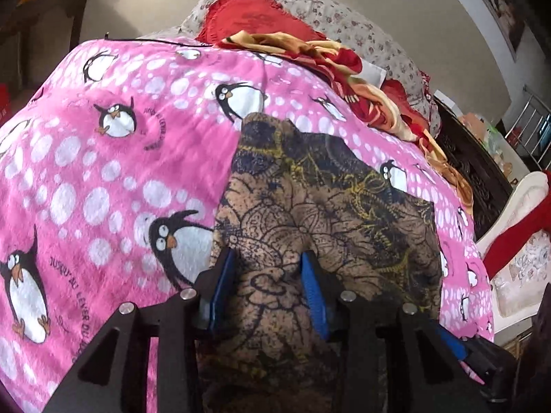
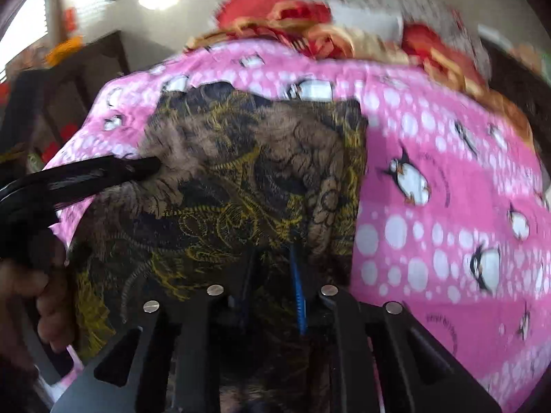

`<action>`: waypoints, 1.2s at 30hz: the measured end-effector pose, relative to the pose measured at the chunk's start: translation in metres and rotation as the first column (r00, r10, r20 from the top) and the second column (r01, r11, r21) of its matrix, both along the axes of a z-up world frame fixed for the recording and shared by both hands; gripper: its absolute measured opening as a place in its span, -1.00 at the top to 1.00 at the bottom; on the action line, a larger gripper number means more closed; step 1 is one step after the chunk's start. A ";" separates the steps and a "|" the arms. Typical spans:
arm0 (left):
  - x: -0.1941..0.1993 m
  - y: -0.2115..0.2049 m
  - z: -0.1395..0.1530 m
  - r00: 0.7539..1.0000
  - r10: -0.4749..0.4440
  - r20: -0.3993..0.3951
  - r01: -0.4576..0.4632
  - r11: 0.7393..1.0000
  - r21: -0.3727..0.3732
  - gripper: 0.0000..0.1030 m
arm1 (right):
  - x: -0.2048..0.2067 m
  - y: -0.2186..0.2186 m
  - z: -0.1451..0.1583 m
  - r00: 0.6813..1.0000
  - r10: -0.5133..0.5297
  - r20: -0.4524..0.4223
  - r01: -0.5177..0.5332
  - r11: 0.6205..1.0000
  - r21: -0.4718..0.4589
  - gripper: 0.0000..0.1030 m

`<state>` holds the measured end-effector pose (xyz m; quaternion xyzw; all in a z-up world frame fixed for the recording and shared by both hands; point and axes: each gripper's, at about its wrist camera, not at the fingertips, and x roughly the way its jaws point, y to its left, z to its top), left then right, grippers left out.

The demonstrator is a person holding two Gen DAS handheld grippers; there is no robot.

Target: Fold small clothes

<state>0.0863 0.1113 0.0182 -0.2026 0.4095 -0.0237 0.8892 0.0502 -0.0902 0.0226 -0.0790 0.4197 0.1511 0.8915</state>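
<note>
A small brown garment (image 1: 310, 213) with black and yellow flower print lies on a pink penguin blanket (image 1: 103, 158). My left gripper (image 1: 268, 258) has its blue pads set apart, with a bunched fold of the garment between them. In the right wrist view the same garment (image 2: 241, 172) fills the centre and the blanket (image 2: 447, 189) lies to the right. My right gripper (image 2: 275, 251) has its jaws close together on the garment's near edge, and the cloth covers its fingertips. The left gripper's black body (image 2: 86, 175) reaches in from the left onto the garment.
Red and cream bedding (image 1: 344, 62) and floral pillows (image 1: 344, 20) pile at the far side of the bed. Dark carved furniture (image 1: 475, 172) and a white seat with red cloth (image 1: 523, 227) stand to the right. A hand (image 2: 48, 303) shows at the lower left.
</note>
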 end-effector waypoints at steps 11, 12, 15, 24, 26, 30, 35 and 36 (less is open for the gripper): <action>-0.003 -0.008 0.000 0.999 -0.031 0.044 0.031 0.999 0.019 -0.13 | 0.016 -0.008 0.048 0.996 -0.085 0.026 0.083 0.993 0.080 0.54; -0.004 -0.006 -0.001 0.998 -0.029 0.048 0.029 1.000 0.006 -0.14 | 0.025 -0.003 0.056 0.991 -0.115 0.068 0.112 0.993 0.039 0.54; -0.005 -0.004 -0.001 0.998 -0.028 0.052 0.028 1.000 -0.008 -0.14 | 0.055 0.008 0.049 0.985 -0.167 0.040 0.166 0.985 0.039 0.54; -0.007 -0.004 -0.001 0.998 -0.039 0.056 0.039 0.999 -0.009 -0.28 | 0.086 0.005 -0.007 0.987 -0.157 0.031 0.156 0.987 0.044 0.53; -0.007 -0.005 0.000 0.997 -0.043 0.057 0.044 0.999 -0.006 -0.31 | 0.084 0.000 -0.006 0.989 -0.147 0.021 0.145 0.986 0.080 0.50; -0.005 -0.006 0.000 0.997 -0.058 0.054 0.059 0.998 -0.020 -0.45 | 0.066 -0.014 0.012 0.989 -0.149 -0.001 0.148 0.982 0.121 0.50; 0.000 -0.010 0.013 0.996 -0.092 0.000 0.092 0.996 0.004 -0.55 | 0.005 -0.020 0.044 0.998 -0.034 0.057 0.028 0.995 0.093 0.48; -0.004 -0.009 0.023 0.994 -0.109 0.002 0.109 0.994 -0.009 -0.52 | -0.008 -0.018 0.047 0.998 0.016 0.065 -0.022 0.996 0.087 0.48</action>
